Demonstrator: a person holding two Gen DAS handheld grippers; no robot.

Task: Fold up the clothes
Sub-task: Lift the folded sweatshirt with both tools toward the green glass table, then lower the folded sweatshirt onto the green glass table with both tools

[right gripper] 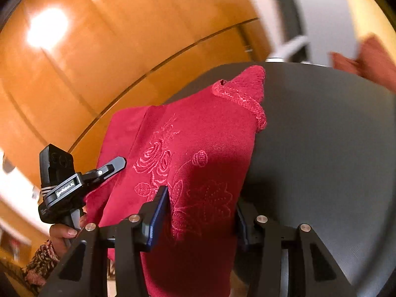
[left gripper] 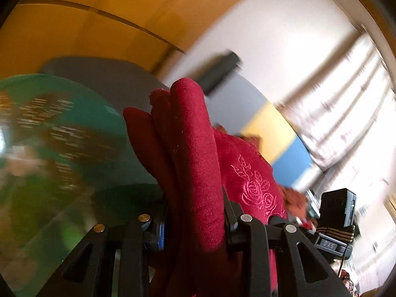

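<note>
A deep red garment [right gripper: 198,136] embroidered with roses hangs between both grippers, above a grey surface [right gripper: 321,148]. My right gripper [right gripper: 201,220] is shut on its lower edge, and the cloth fills the gap between the blue pads [right gripper: 158,212]. In the left wrist view my left gripper [left gripper: 195,227] is shut on a thick bunched fold of the same garment [left gripper: 193,148], which stands up from the jaws. The left gripper's black body [right gripper: 61,188] shows at the left of the right wrist view, held by a hand [right gripper: 61,232]. Both views are blurred by motion.
A green patterned cloth [left gripper: 61,123] lies at the left on the grey surface [left gripper: 111,79]. Orange wooden panels [right gripper: 99,49] stand behind. A white wall and curtains [left gripper: 346,104] are to the right. A patterned sleeve [right gripper: 39,264] is at the lower left.
</note>
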